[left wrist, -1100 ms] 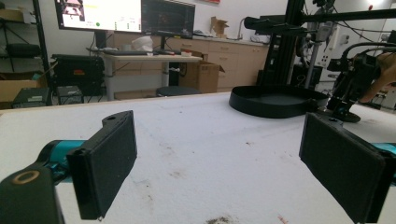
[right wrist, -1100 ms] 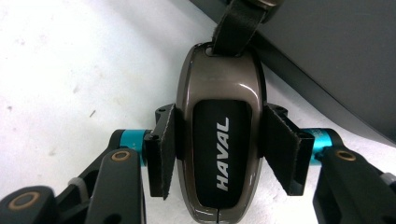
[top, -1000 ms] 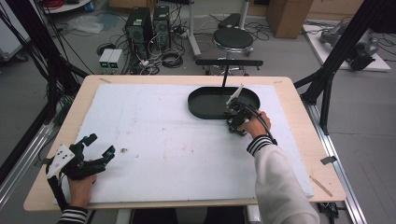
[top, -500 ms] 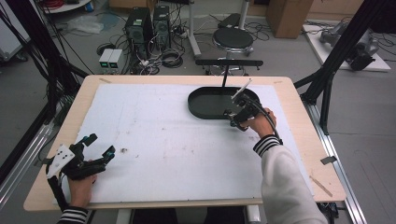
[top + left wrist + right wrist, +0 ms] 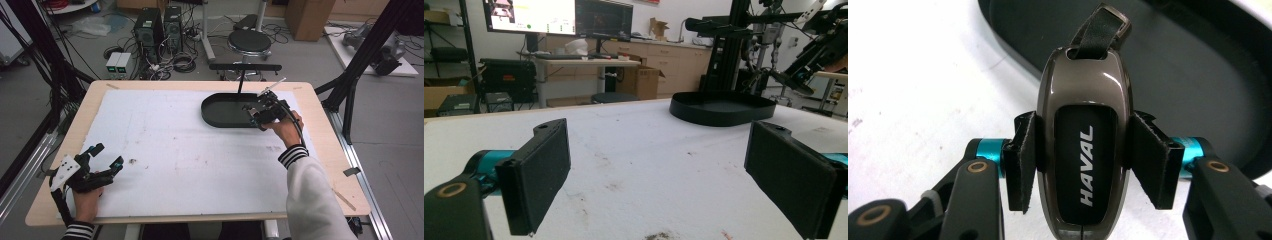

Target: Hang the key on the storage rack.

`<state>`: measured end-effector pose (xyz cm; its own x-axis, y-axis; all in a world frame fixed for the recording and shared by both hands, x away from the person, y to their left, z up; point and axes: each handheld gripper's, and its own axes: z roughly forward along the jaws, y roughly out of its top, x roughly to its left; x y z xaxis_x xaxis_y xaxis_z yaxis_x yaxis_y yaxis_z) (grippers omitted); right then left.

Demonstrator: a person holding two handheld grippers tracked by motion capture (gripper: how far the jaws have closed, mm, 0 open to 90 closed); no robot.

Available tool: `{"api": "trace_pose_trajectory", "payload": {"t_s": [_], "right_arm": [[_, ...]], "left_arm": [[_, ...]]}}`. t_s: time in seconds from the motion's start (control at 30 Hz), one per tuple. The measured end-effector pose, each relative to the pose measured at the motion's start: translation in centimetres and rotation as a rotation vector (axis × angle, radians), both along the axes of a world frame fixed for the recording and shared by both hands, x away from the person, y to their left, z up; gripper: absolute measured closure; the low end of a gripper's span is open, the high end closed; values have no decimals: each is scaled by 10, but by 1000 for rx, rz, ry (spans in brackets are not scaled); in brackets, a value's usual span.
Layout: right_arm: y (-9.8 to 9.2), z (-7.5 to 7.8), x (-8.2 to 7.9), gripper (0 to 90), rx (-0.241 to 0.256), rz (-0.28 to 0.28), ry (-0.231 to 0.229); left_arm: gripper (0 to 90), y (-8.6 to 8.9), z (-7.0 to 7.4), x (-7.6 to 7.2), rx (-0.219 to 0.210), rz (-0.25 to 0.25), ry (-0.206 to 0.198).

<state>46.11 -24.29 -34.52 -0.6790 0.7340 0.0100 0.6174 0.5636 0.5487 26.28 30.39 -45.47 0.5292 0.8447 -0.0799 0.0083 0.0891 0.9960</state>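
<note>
A brown-grey car key fob [image 5: 1083, 135] marked HAVAL, with a short black strap at its tip, is clamped between the two black pads of my right gripper [image 5: 1083, 165]. In the high view that right gripper [image 5: 257, 114] hovers over the right end of a black oval tray [image 5: 220, 111] at the table's far right. The tray's [image 5: 1198, 80] dark inside lies just beyond the fob. My left gripper [image 5: 102, 159] rests at the table's near left corner, its jaws wide apart with nothing between them [image 5: 659, 170]. From there the tray [image 5: 721, 107] sits far off.
A white sheet [image 5: 175, 150] with small dark specks covers the wooden table [image 5: 320, 150]. A black stand with a crossbar [image 5: 245, 67] rises behind the tray. A stool, computers and cables sit on the floor beyond the table.
My right gripper has shifted a little to the right and farther back over the tray's right end, still holding the fob. The left gripper has stayed put.
</note>
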Motion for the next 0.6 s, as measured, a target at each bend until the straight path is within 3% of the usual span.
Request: {"api": "trace_pose_trajectory", "payload": {"t_s": [0.3,0.6], "right_arm": [[-10,15,-1,483,32,-43,-86],[-11,42,3,483,52,-65,-167]], "left_arm": [[116,0,0,0,3,0,-4],[116,0,0,0,2,0,-4]]}}
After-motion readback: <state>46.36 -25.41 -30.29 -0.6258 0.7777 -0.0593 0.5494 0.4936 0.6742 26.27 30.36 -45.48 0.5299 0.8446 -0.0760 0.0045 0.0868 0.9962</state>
